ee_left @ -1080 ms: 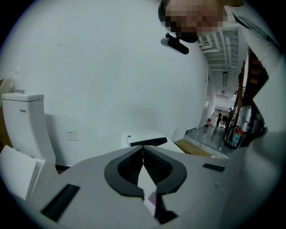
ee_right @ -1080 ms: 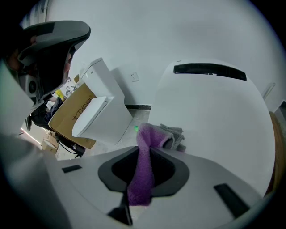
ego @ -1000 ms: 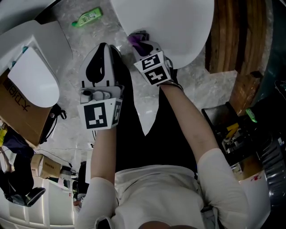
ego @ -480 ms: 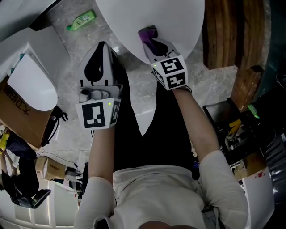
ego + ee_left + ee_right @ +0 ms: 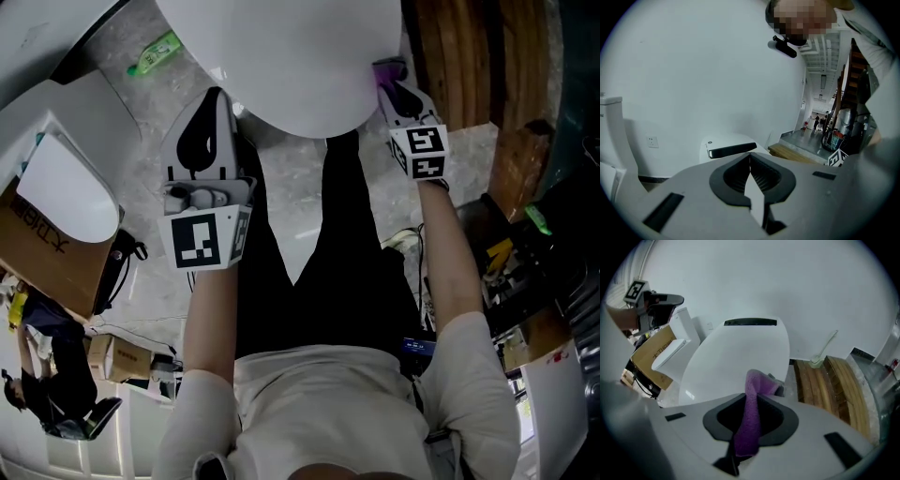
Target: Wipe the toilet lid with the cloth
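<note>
The white toilet lid (image 5: 281,56) fills the top middle of the head view and lies closed ahead in the right gripper view (image 5: 736,357). My right gripper (image 5: 394,82) sits at the lid's right edge, shut on a purple cloth (image 5: 387,67). The cloth (image 5: 752,413) hangs pinched between the jaws, its top fold close to the lid's near rim; contact cannot be told. My left gripper (image 5: 212,103) hovers left of the lid, near its front edge, shut with nothing in it. In its own view the left gripper (image 5: 750,174) faces a white wall.
A green bottle (image 5: 150,54) lies on the marble floor at upper left. A second toilet (image 5: 66,178) and a cardboard box (image 5: 42,248) stand at the left. Wooden boards (image 5: 469,56) run right of the lid, with a toilet brush (image 5: 816,361) beside them. Tools (image 5: 502,258) clutter the right side.
My right gripper carried the purple cloth from the lid's front left across to its right edge. The left gripper stayed where it was, still shut.
</note>
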Tool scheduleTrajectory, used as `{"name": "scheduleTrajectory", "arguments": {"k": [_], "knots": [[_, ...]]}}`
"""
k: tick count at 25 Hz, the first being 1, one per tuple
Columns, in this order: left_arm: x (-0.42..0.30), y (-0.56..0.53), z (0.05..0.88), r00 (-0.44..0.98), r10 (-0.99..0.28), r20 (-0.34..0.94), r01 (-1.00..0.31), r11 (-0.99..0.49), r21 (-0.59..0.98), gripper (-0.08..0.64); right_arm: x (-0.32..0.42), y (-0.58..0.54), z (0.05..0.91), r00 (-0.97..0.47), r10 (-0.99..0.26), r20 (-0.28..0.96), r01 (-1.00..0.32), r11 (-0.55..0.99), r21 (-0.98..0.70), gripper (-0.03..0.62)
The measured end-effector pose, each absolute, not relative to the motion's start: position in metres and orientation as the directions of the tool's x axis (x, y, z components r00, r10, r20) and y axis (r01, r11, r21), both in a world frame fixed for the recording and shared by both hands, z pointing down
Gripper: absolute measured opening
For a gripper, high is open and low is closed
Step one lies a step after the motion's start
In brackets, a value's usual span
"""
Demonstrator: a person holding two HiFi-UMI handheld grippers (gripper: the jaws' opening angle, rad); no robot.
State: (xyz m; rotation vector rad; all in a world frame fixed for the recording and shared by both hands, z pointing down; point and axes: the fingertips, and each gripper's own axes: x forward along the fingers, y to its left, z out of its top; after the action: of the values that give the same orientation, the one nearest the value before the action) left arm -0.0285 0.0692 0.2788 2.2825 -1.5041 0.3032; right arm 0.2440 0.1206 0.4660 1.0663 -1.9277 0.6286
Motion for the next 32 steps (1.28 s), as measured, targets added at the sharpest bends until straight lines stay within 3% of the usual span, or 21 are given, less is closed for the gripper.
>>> {"name": "scheduleTrajectory", "arguments": {"k": [16, 32], "knots": [[-0.018, 0.067, 0.278, 0.423, -0.837, 0.347, -0.904, -0.368, 0.215, 0.015, 0.236, 0.141, 0.491, -0.289, -0.443, 0.848, -0.873, 0.486, -0.043, 0.080], [-0.068, 0.089, 0.293, 0.351, -0.842, 0.410, -0.936, -0.299, 0.187, 0.015, 0.117, 0.187, 0.488, -0.383, -0.387, 0.839, -0.878, 0.436, -0.200, 0.080]]}}
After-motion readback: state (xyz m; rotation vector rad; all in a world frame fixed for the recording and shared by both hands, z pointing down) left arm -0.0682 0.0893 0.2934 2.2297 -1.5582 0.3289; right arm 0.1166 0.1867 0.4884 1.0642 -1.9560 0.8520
